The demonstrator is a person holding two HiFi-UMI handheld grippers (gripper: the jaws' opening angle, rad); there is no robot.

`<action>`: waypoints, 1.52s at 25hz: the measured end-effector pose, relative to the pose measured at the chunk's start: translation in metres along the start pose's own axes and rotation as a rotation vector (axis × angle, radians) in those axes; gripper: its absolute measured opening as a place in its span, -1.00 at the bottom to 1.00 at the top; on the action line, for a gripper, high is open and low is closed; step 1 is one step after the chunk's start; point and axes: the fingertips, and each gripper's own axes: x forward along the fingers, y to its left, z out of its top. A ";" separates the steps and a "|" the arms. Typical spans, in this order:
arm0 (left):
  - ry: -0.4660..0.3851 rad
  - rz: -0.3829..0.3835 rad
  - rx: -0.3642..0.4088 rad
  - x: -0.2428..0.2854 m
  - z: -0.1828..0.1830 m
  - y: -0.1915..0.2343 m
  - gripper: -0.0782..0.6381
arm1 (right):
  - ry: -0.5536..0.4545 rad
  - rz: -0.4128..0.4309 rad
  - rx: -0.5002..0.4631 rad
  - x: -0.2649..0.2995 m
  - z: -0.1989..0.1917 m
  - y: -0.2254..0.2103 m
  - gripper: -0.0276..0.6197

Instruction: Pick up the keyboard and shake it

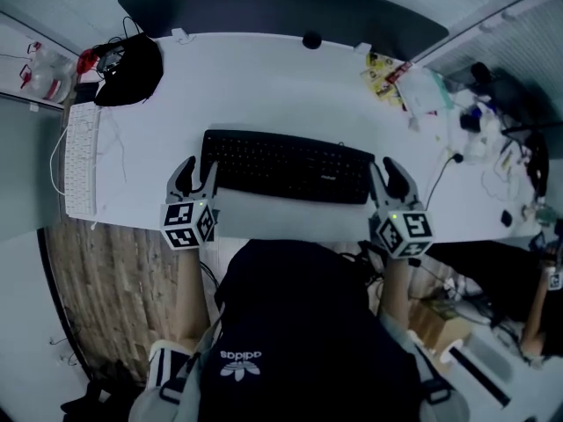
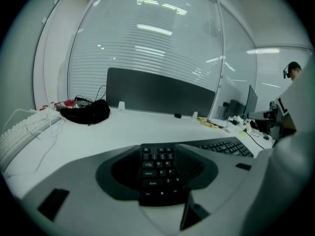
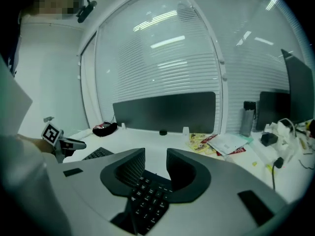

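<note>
Broadly, the white worktop (image 1: 264, 69) carried the black keyboard (image 1: 286, 165), lying flat near its front edge. At its left end the left gripper (image 1: 195, 176) stood released, jaws spread around the corner keys. At the right end the right gripper (image 1: 393, 181) was likewise unclenched, gripping nothing.

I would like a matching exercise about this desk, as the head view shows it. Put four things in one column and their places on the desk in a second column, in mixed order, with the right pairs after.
Things
1. black keyboard
2. white keyboard
3. black bundle
4. yellow packets

Places
A. far left corner of the desk
B. near edge, in the middle
C. along the left edge
D. far side, towards the right

Right pairs: 1-B, 2-C, 3-A, 4-D.
</note>
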 end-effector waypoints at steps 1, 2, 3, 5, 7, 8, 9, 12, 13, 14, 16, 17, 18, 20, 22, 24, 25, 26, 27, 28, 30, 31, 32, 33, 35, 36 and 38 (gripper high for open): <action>0.027 0.001 -0.013 0.006 -0.007 0.003 -0.23 | 0.023 -0.002 -0.002 0.006 -0.006 -0.005 -0.55; 0.052 0.004 -0.023 0.012 -0.013 0.005 -0.22 | 0.044 -0.004 0.000 0.012 -0.012 -0.009 -0.55; 0.074 0.006 -0.033 0.018 -0.018 0.008 -0.21 | 0.066 -0.004 0.005 0.017 -0.019 -0.013 -0.55; 0.112 0.006 -0.050 0.027 -0.026 0.012 -0.20 | 0.112 0.004 0.020 0.026 -0.031 -0.019 -0.49; 0.147 0.006 -0.056 0.034 -0.034 0.015 -0.20 | 0.147 0.008 0.037 0.034 -0.041 -0.025 -0.40; 0.162 0.006 -0.059 0.036 -0.038 0.016 -0.20 | 0.161 0.007 0.046 0.038 -0.044 -0.028 -0.38; 0.175 0.005 -0.067 0.038 -0.042 0.017 -0.20 | 0.173 0.006 0.055 0.042 -0.048 -0.030 -0.37; 0.198 -0.001 -0.108 0.042 -0.051 0.019 -0.20 | 0.209 0.003 0.091 0.051 -0.059 -0.038 -0.33; 0.198 -0.002 -0.125 0.042 -0.053 0.020 -0.19 | 0.222 0.006 0.102 0.054 -0.063 -0.041 -0.31; 0.197 -0.004 -0.141 0.042 -0.054 0.020 -0.19 | 0.237 0.010 0.111 0.056 -0.066 -0.042 -0.30; 0.199 -0.012 -0.160 0.042 -0.055 0.020 -0.19 | 0.268 0.016 0.118 0.059 -0.074 -0.045 -0.29; 0.202 -0.016 -0.161 0.041 -0.055 0.020 -0.19 | 0.284 0.015 0.120 0.059 -0.079 -0.047 -0.29; 0.205 -0.020 -0.163 0.041 -0.055 0.020 -0.19 | 0.301 0.012 0.125 0.060 -0.084 -0.049 -0.29; 0.213 -0.025 -0.183 0.041 -0.055 0.022 -0.17 | 0.341 0.010 0.139 0.061 -0.094 -0.053 -0.28; 0.219 -0.033 -0.213 0.041 -0.057 0.022 -0.16 | 0.377 0.013 0.154 0.061 -0.103 -0.056 -0.28; 0.220 -0.045 -0.227 0.042 -0.059 0.019 -0.16 | 0.390 0.016 0.170 0.061 -0.108 -0.057 -0.28; 0.217 -0.051 -0.229 0.043 -0.059 0.017 -0.16 | 0.391 0.018 0.176 0.061 -0.109 -0.056 -0.28; 0.213 -0.058 -0.228 0.043 -0.059 0.016 -0.16 | 0.390 0.019 0.178 0.062 -0.109 -0.056 -0.28; 0.207 -0.064 -0.225 0.043 -0.060 0.016 -0.16 | 0.389 0.018 0.178 0.062 -0.110 -0.055 -0.28; 0.202 -0.068 -0.220 0.042 -0.060 0.015 -0.16 | 0.386 0.017 0.183 0.062 -0.110 -0.054 -0.28; 0.202 -0.069 -0.203 0.041 -0.060 0.017 -0.16 | 0.378 0.023 0.232 0.063 -0.113 -0.055 -0.28; 0.207 -0.065 -0.193 0.041 -0.060 0.018 -0.16 | 0.377 0.030 0.267 0.063 -0.115 -0.056 -0.28; 0.213 -0.063 -0.185 0.041 -0.061 0.020 -0.16 | 0.376 0.036 0.298 0.063 -0.117 -0.057 -0.26; 0.219 -0.066 -0.185 0.041 -0.062 0.020 -0.15 | 0.376 0.042 0.323 0.063 -0.118 -0.057 -0.24; 0.233 -0.081 -0.204 0.043 -0.064 0.019 -0.15 | 0.373 0.059 0.380 0.063 -0.119 -0.055 -0.24; 0.243 -0.089 -0.213 0.044 -0.064 0.018 -0.15 | 0.370 0.070 0.410 0.064 -0.118 -0.055 -0.24; 0.260 -0.104 -0.224 0.046 -0.065 0.017 -0.15 | 0.367 0.093 0.445 0.066 -0.111 -0.053 -0.24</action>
